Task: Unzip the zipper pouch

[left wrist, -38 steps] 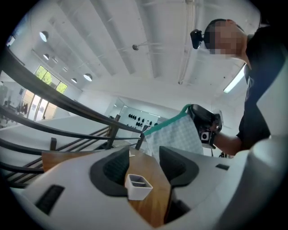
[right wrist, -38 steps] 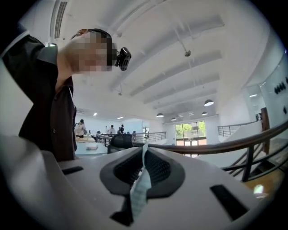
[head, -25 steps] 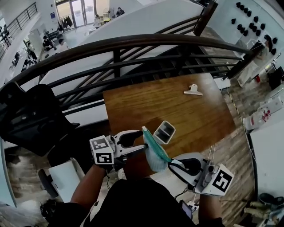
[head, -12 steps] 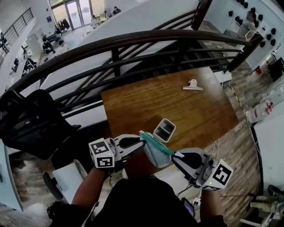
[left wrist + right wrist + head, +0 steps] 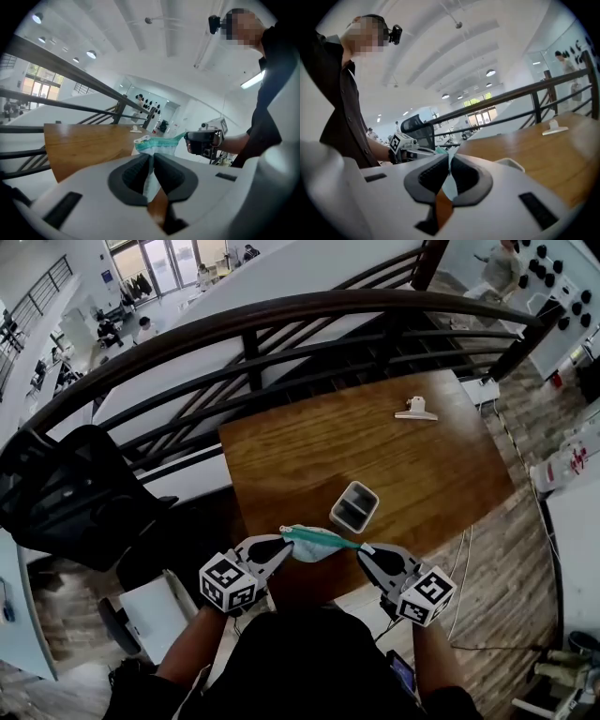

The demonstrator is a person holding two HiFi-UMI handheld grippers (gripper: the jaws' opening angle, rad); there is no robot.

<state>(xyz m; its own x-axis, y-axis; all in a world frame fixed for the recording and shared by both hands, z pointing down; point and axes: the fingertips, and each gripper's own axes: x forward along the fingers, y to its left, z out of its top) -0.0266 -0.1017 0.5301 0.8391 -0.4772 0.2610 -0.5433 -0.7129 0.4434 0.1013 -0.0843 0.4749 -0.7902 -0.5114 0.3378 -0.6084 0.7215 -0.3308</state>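
In the head view, the teal zipper pouch (image 5: 314,543) is stretched level between my two grippers, over the near edge of the wooden table (image 5: 300,456). My left gripper (image 5: 284,542) is shut on the pouch's left end; its jaws have just been closing with the fabric between them. In the left gripper view the pale fabric (image 5: 157,143) is pinched between the dark pads (image 5: 133,174). My right gripper (image 5: 362,550) is shut on the pouch's right end, and the right gripper view shows fabric (image 5: 450,180) caught between its pads. The zipper pull is not clearly visible.
A small grey rectangular tray (image 5: 354,506) lies on the table just beyond the pouch. A white clip (image 5: 415,410) sits near the far right edge. A dark curved railing (image 5: 281,324) runs behind the table, and a black chair (image 5: 66,484) stands at the left.
Both grippers have come down towards the table's near edge. The pouch went from hanging upright in the right gripper to lying stretched between both. The left jaws closed on its end.
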